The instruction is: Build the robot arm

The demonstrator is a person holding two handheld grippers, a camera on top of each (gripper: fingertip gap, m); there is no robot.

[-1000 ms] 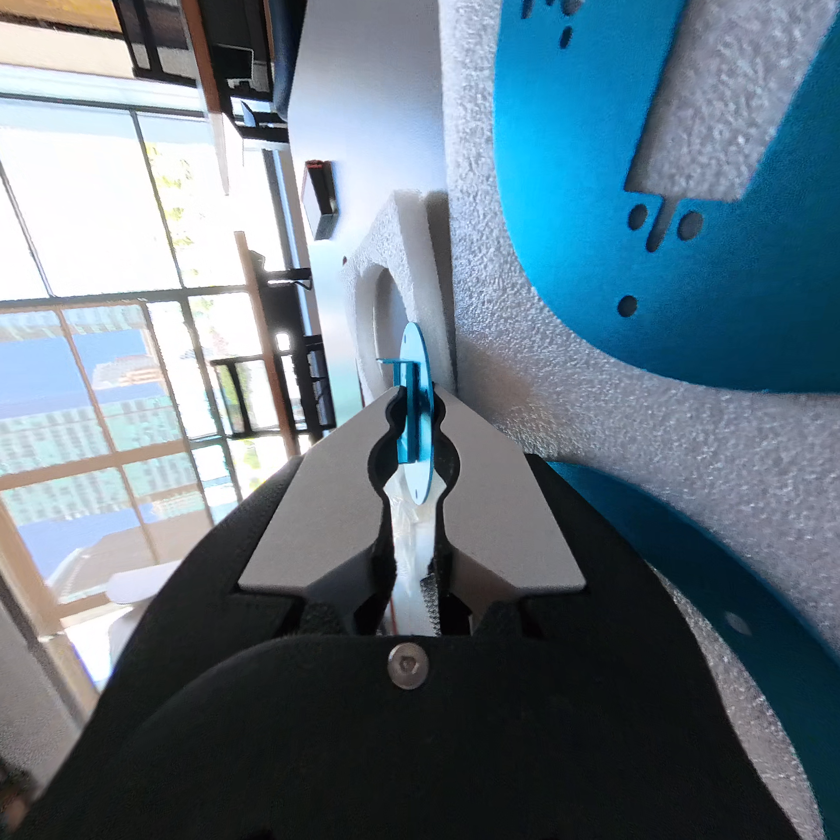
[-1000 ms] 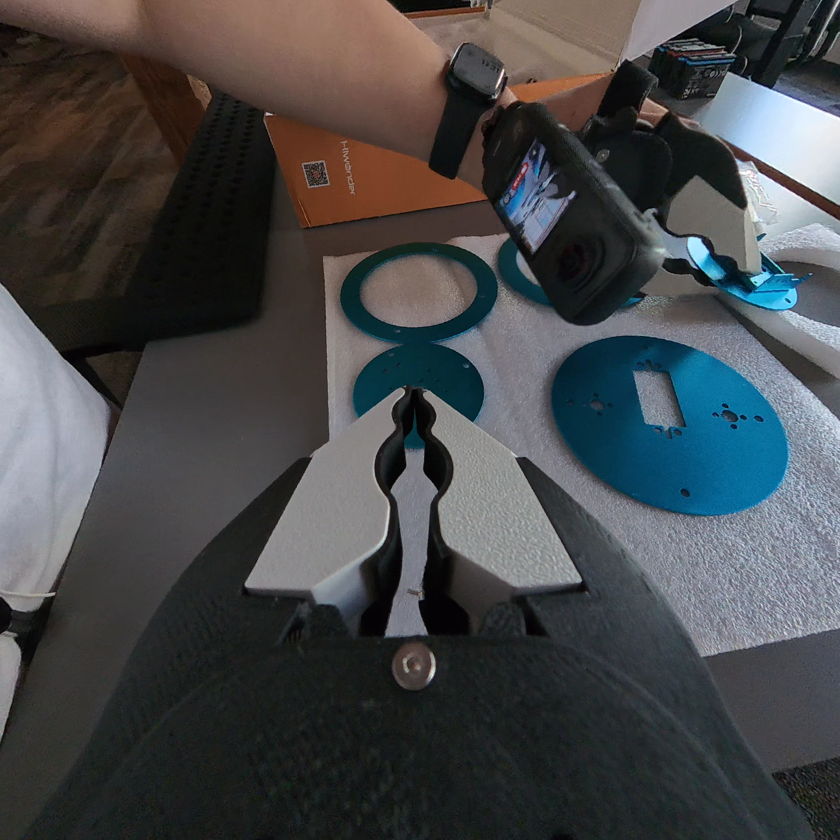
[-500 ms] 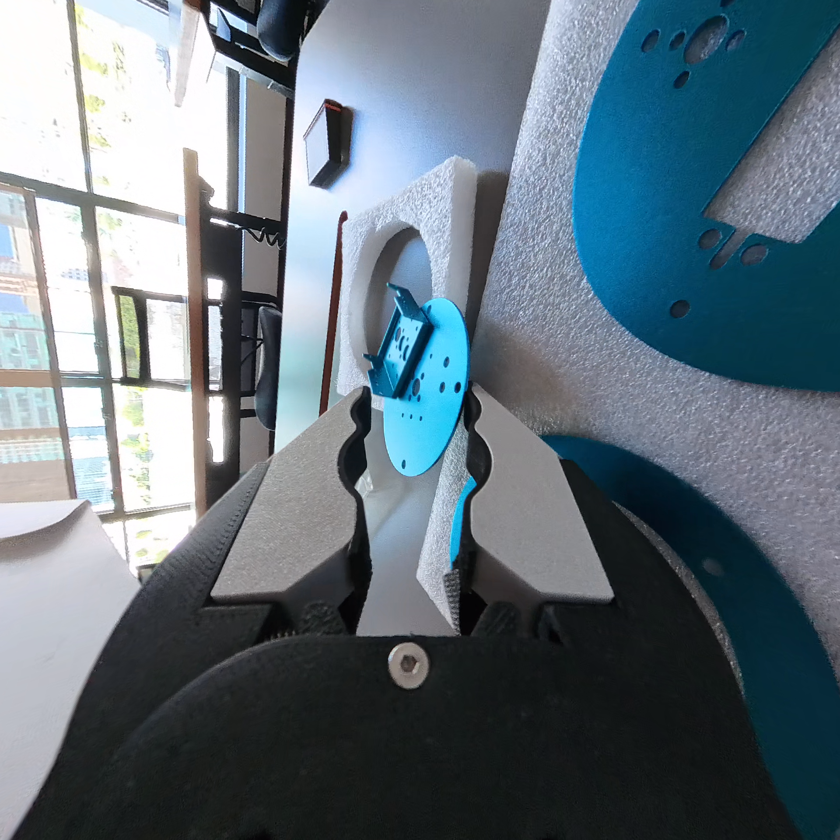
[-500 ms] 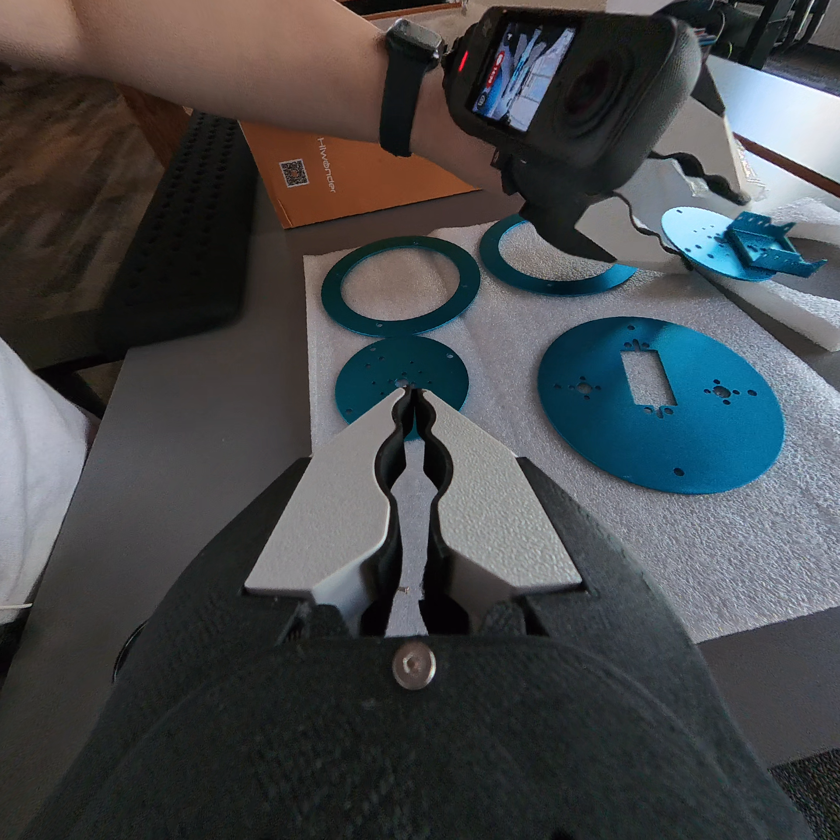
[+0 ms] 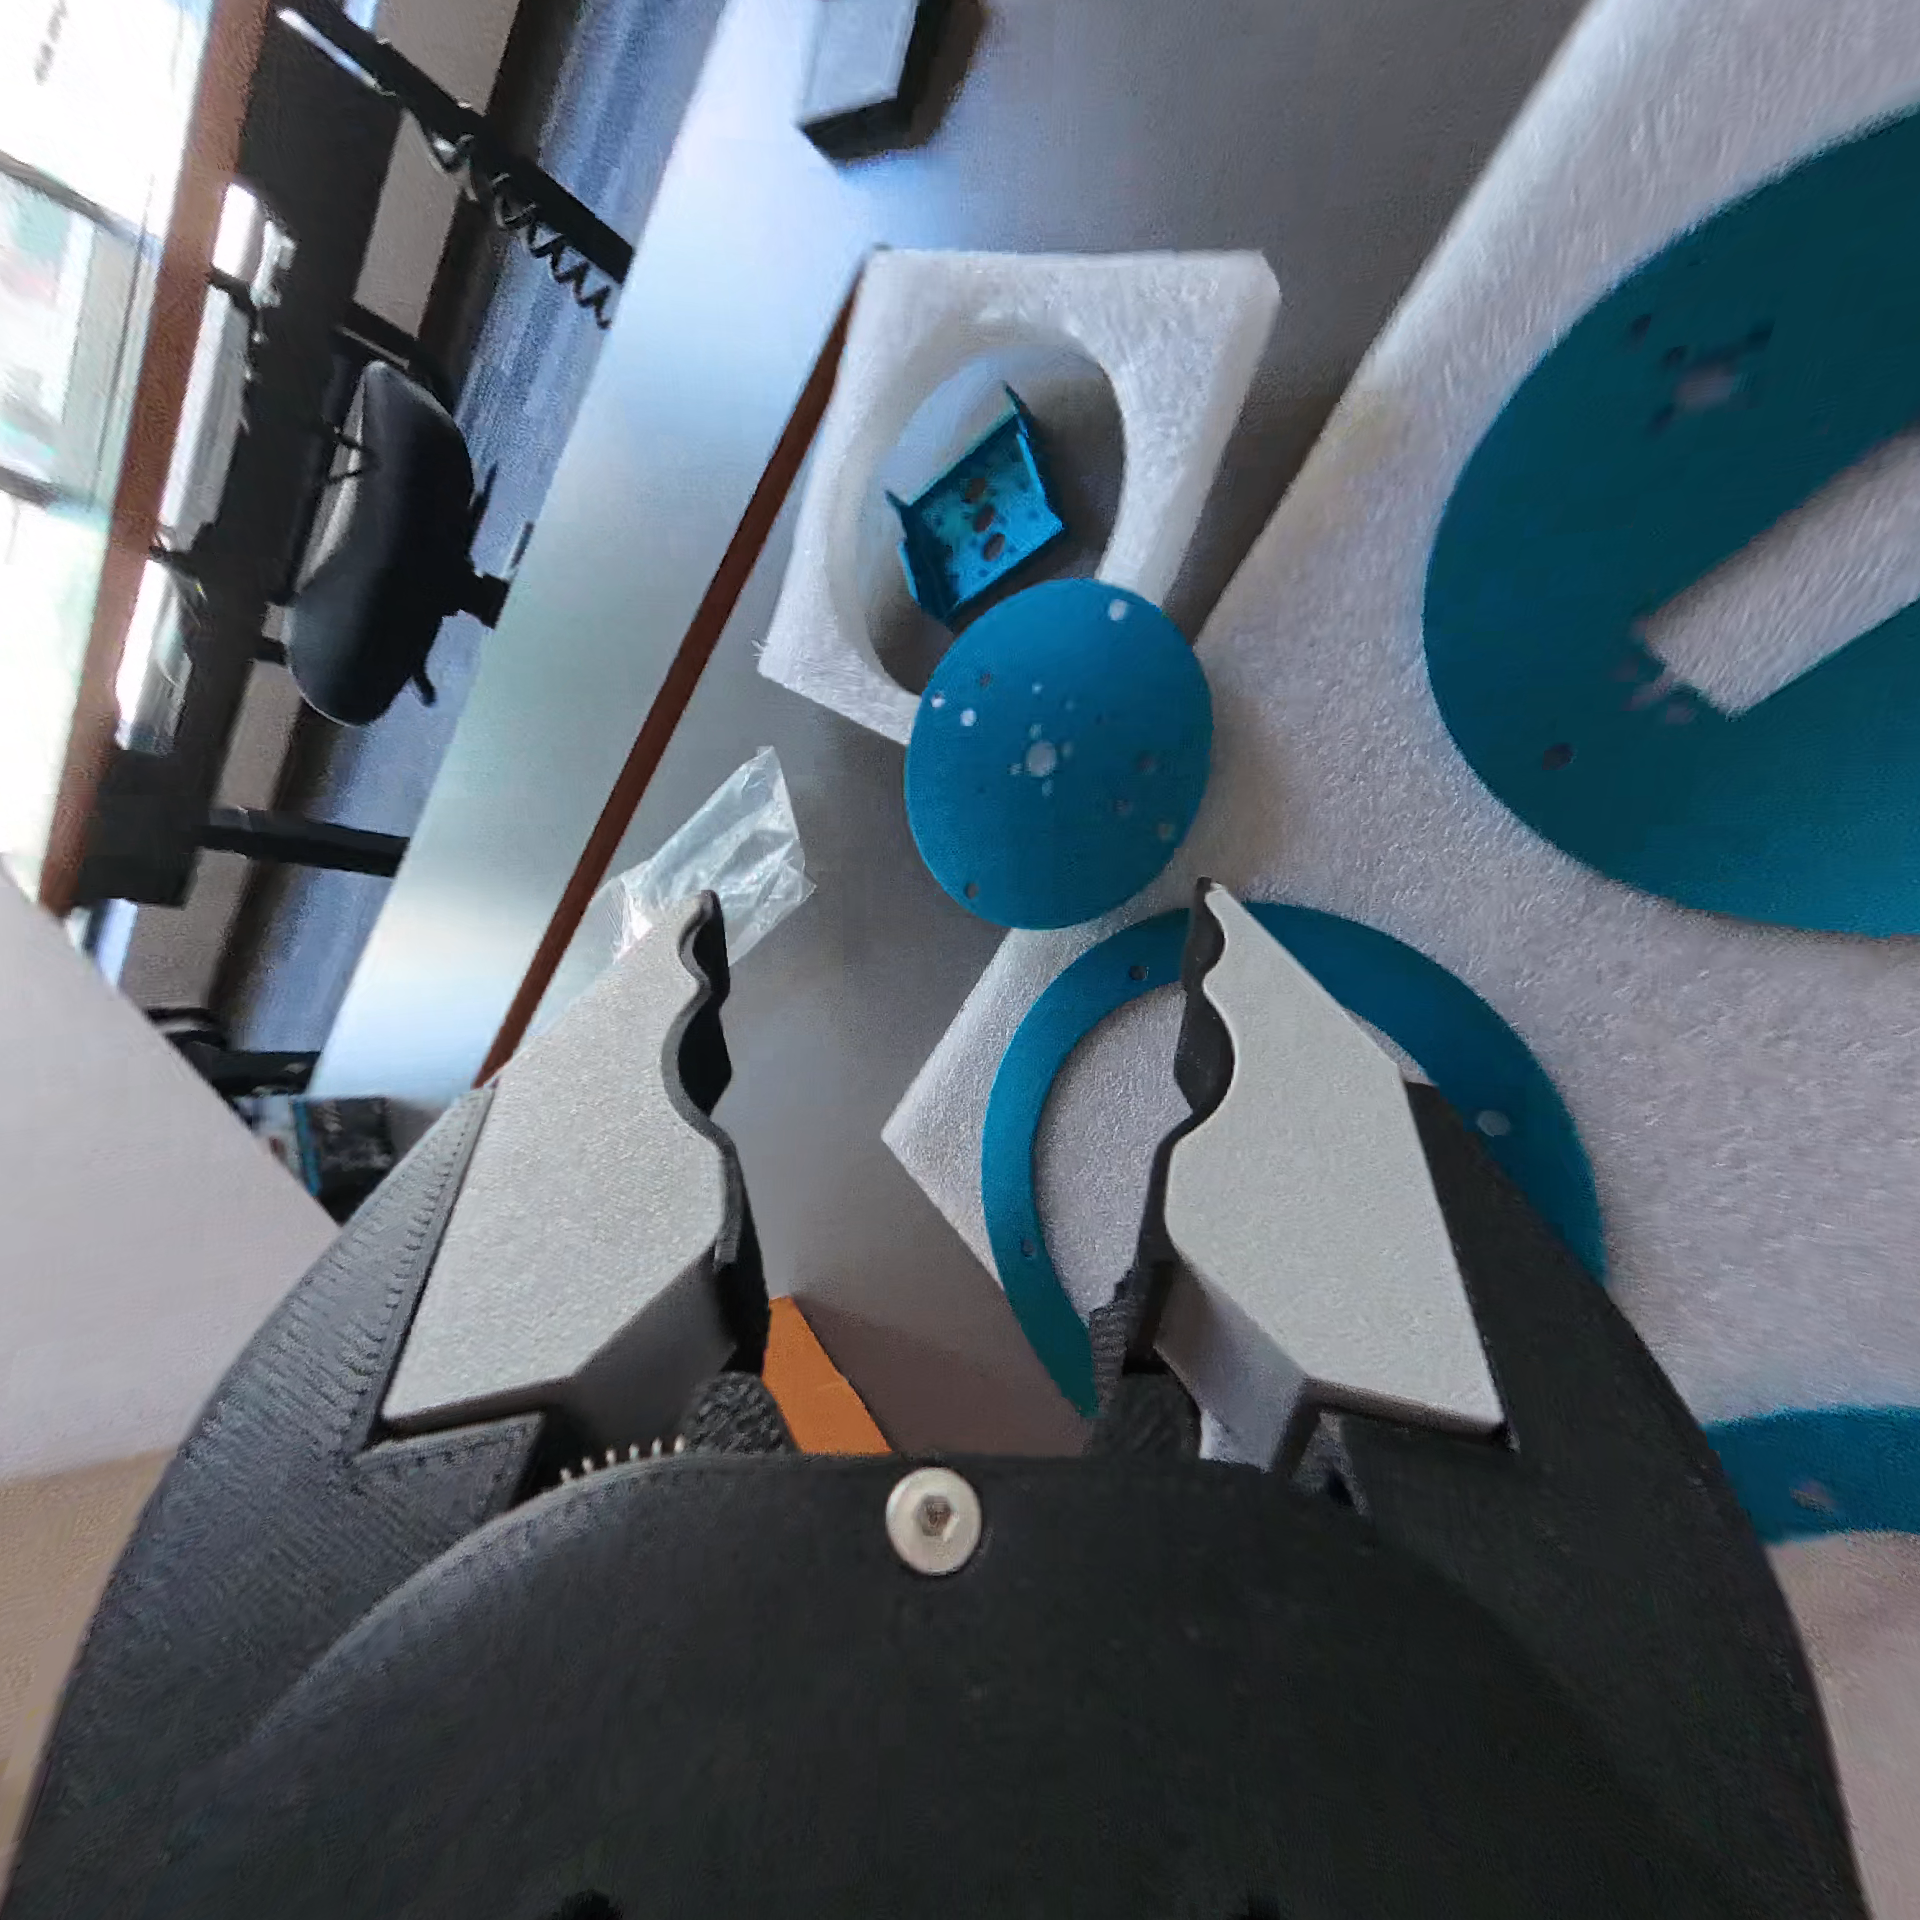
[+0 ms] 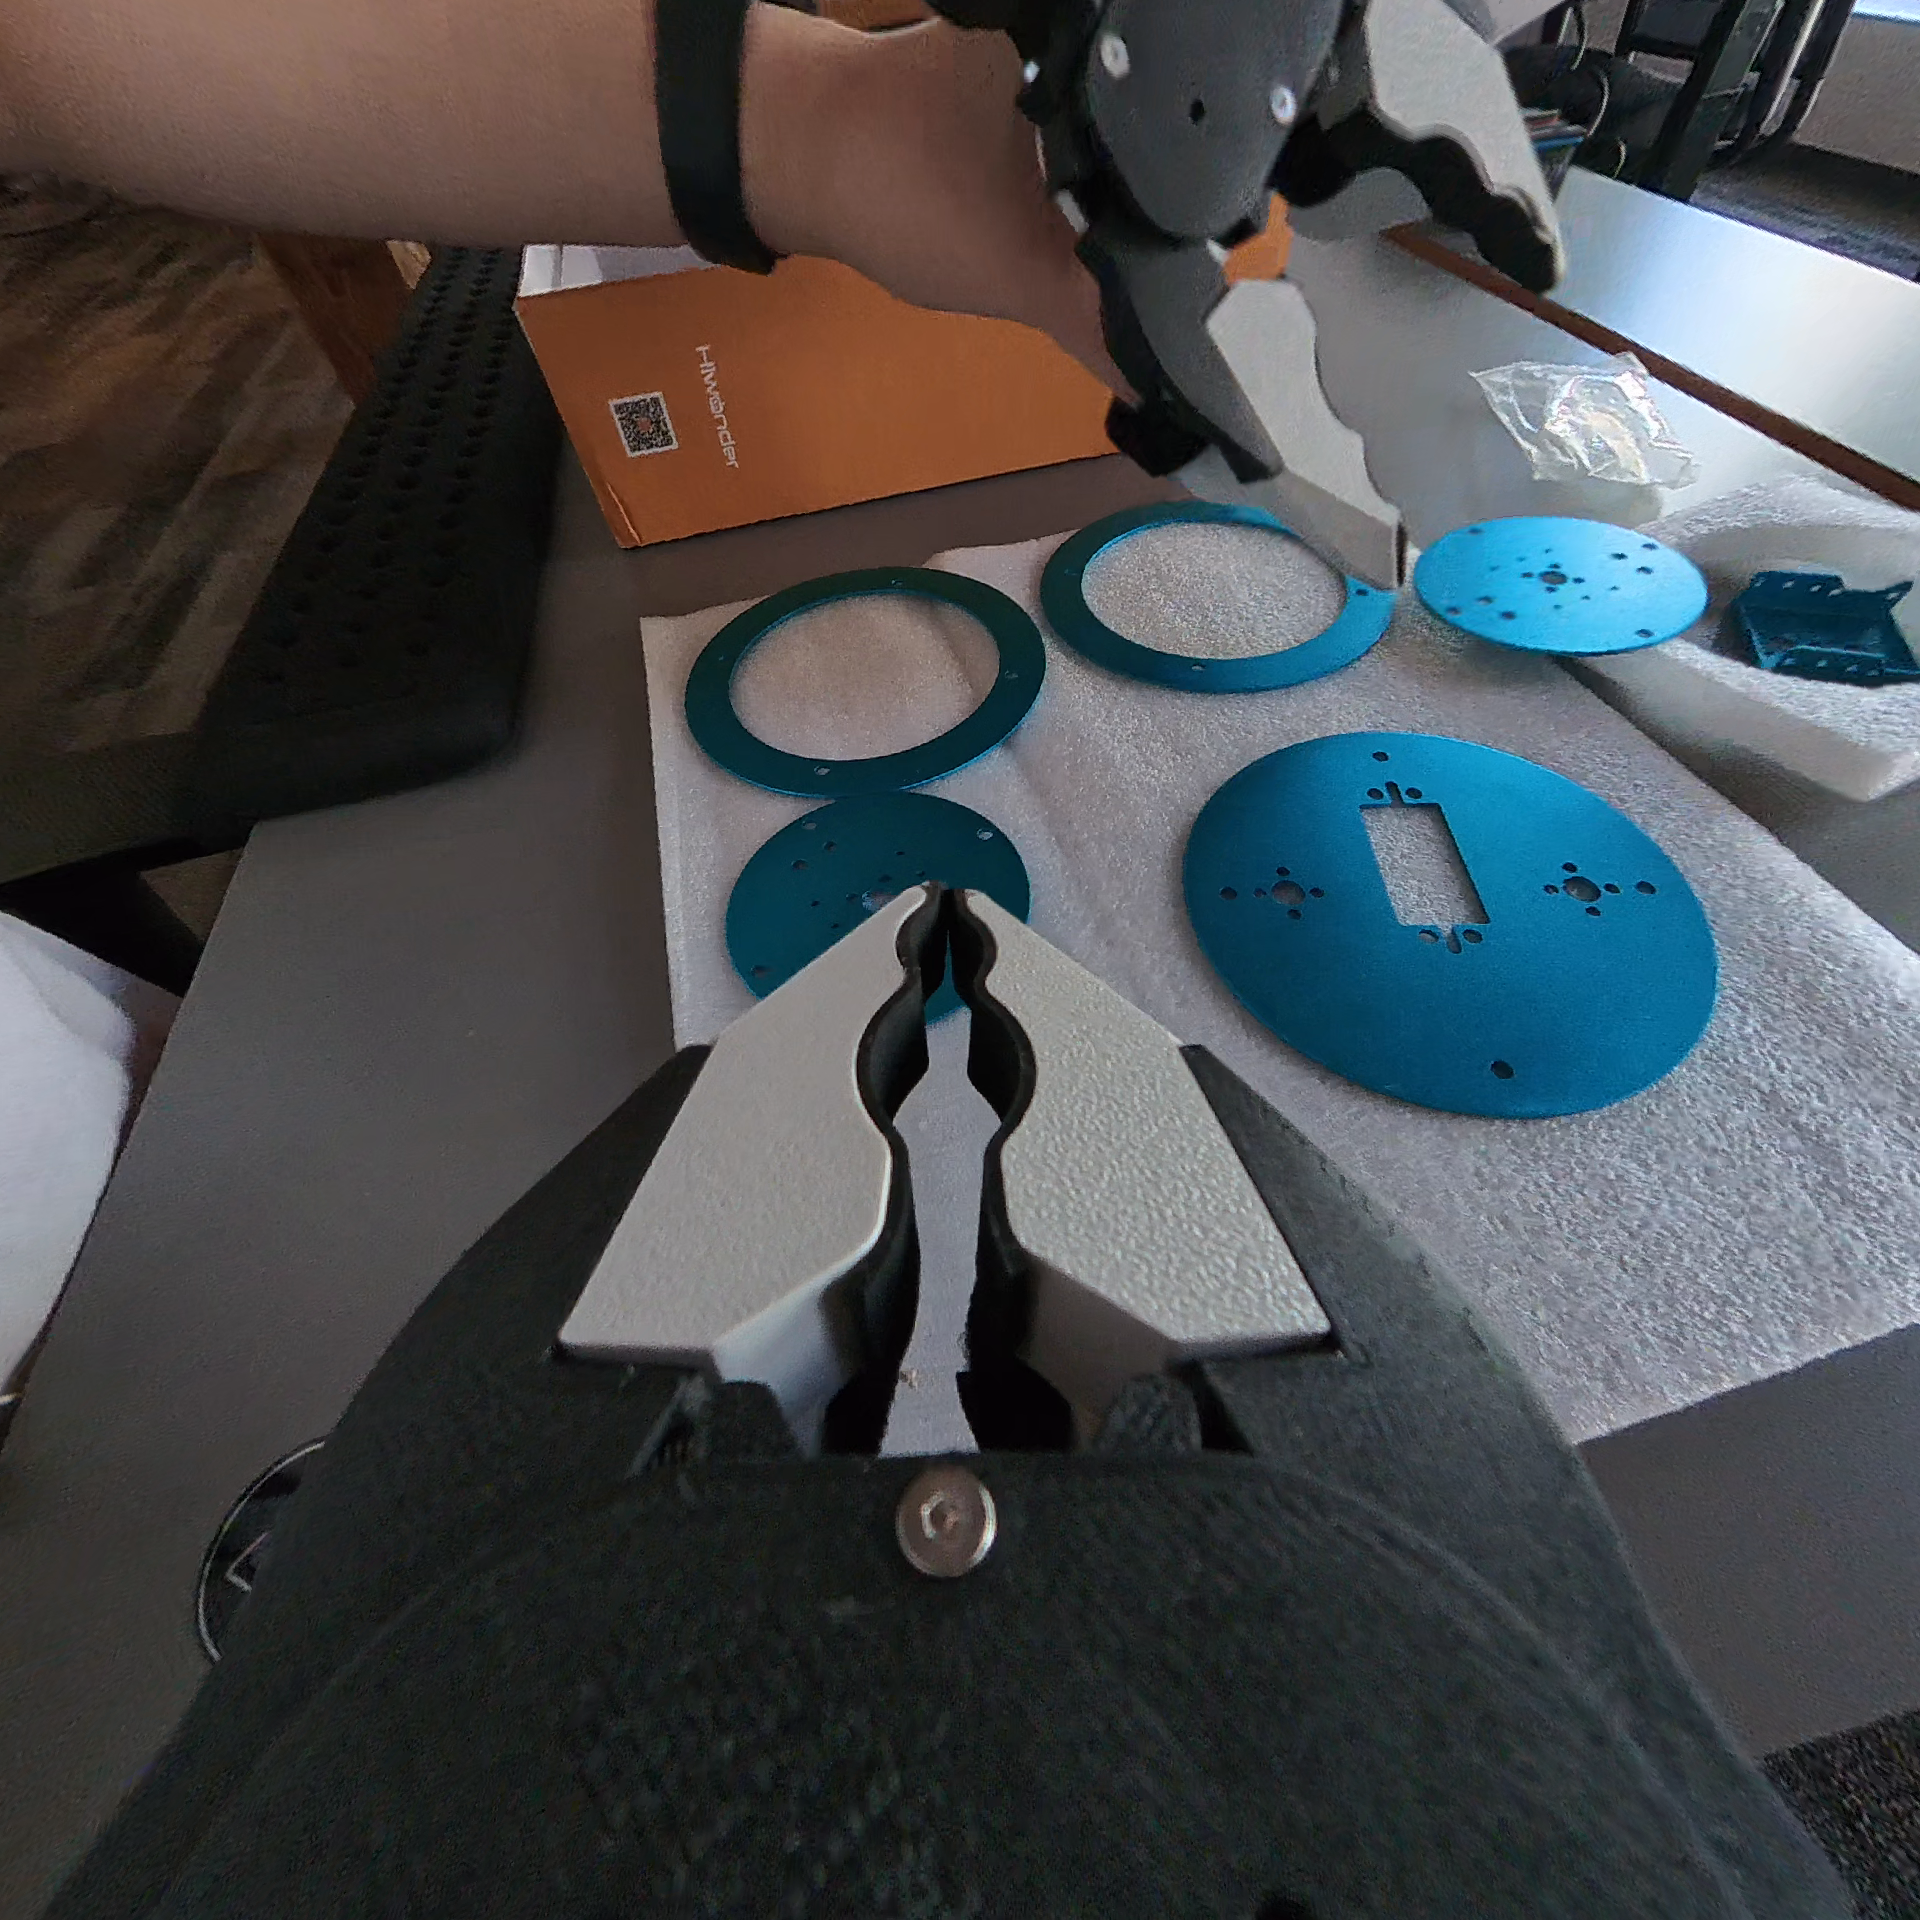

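Note:
My left gripper (image 5: 956, 902) is open and empty, just above the table; the right wrist view shows it too (image 6: 1455, 416). Nearest beyond its tips lies a small blue disc (image 5: 1060, 753) with drilled holes, flat on the foam's edge. A blue ring (image 5: 1039, 1091) lies under its right finger. A blue bracket (image 5: 977, 540) sits in the round cut-out of a white foam block (image 5: 1174, 343). My right gripper (image 6: 940, 896) is shut and empty, hovering over another small blue disc (image 6: 821, 894) on the foam sheet (image 6: 1351, 1247).
A large blue disc (image 6: 1299, 987) with a rectangular hole and two blue rings (image 6: 717, 686) (image 6: 1226, 665) lie on the sheet. An orange box (image 6: 831, 416), a black perforated mat (image 6: 384, 520) and a clear plastic bag (image 6: 1579, 421) surround it. A bare forearm reaches across the back. To the small blue disc (image 5: 1060, 753): left tips about 5 centimetres, right tips about 25 centimetres. It is also in sight in the right wrist view (image 6: 1546, 598). From my left tips it is roughly 12 centimetres to the white foam block (image 5: 1174, 343); from my right, 25 centimetres. The right camera catches it too, in the right wrist view (image 6: 1880, 728).
My left gripper opened, let go of the small blue disc and drew back. The disc now lies flat, with the bracket apart from it in the foam block. My right gripper stayed shut.

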